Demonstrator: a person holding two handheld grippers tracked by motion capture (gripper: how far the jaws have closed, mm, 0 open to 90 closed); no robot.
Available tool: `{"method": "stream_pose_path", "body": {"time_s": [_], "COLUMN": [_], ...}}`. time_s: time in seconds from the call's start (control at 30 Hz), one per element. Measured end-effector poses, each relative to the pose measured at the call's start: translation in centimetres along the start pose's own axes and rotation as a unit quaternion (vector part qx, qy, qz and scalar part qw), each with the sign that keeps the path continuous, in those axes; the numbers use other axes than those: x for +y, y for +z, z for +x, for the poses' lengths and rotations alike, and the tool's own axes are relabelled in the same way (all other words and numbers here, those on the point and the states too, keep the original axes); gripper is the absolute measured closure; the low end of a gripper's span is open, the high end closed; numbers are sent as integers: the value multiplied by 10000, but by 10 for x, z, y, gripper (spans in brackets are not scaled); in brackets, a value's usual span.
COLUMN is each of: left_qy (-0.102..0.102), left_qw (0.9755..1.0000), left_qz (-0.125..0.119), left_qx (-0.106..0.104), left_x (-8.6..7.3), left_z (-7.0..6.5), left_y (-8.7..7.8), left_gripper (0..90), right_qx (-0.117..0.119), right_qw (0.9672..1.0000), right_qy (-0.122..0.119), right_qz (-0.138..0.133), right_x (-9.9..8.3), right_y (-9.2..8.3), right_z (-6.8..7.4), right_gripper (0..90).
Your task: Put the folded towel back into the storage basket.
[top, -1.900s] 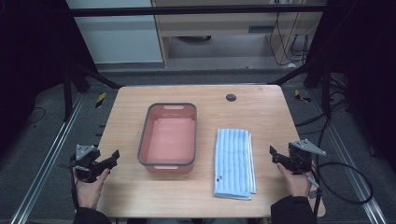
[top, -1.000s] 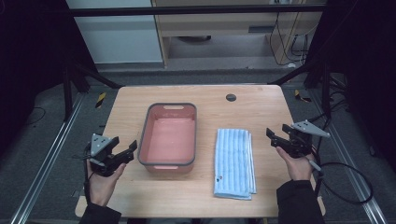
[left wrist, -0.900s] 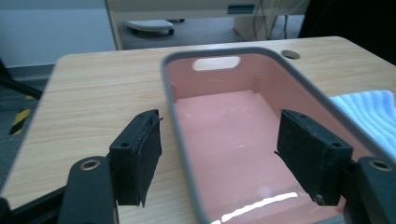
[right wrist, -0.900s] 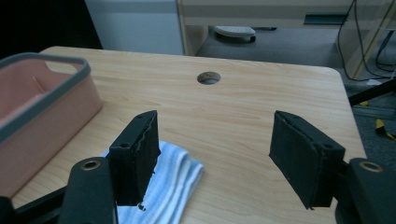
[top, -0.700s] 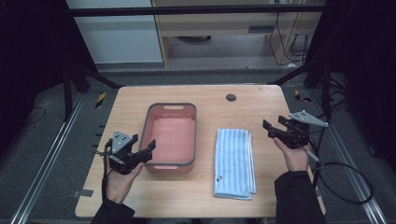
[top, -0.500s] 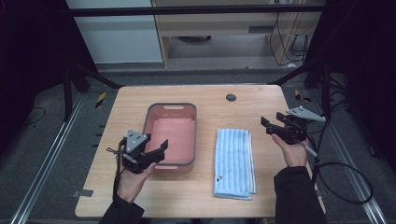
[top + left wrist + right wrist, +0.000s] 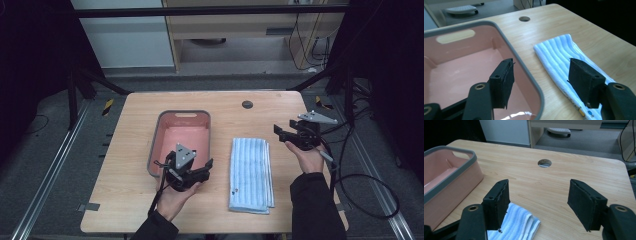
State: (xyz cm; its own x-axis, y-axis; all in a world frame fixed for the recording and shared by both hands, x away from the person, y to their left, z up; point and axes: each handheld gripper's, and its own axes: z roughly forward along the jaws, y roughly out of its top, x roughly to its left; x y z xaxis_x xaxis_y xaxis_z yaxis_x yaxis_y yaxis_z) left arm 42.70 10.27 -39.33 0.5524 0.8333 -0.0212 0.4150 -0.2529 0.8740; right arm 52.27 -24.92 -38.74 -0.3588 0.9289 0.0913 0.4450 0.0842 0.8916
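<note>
A pink bin with a grey rim (image 7: 165, 131) stands on the wooden table, left of centre. A folded blue-and-white striped towel (image 7: 251, 172) lies flat to its right. My left gripper (image 7: 204, 169) hovers open over the bin's near right corner, its jaws straddling the grey rim (image 7: 522, 67) with the towel (image 7: 564, 56) beyond. My right gripper (image 7: 278, 131) stands open just right of the towel's far end; between its jaws I see the towel's corner (image 7: 520, 222) and bare table. Both grippers hold nothing.
A round cable hole (image 7: 247, 104) sits in the table near its far edge. Cables trail from the right gripper off the table's right side (image 7: 360, 180). Dark frame posts flank the table, and a desk stands behind it.
My left gripper has moved from the table's left edge rightward to the bin's near right corner. My right gripper has moved up and slightly left toward the towel's far end.
</note>
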Motion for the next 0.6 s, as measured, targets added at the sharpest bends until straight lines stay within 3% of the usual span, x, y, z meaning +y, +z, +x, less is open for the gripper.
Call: {"method": "stream_pose_path", "body": {"time_s": [0.6], "left_qy": [116], "left_qw": [9983], "left_qz": [447], "left_qx": [-343], "left_x": [-19], "left_z": [-44], "left_y": [26], "left_gripper": [403], "right_qx": [88], "right_qw": [9995], "right_qy": [-33], "right_qz": [314], "right_x": [-16], "right_y": [26], "right_z": [9], "right_gripper": [369]}}
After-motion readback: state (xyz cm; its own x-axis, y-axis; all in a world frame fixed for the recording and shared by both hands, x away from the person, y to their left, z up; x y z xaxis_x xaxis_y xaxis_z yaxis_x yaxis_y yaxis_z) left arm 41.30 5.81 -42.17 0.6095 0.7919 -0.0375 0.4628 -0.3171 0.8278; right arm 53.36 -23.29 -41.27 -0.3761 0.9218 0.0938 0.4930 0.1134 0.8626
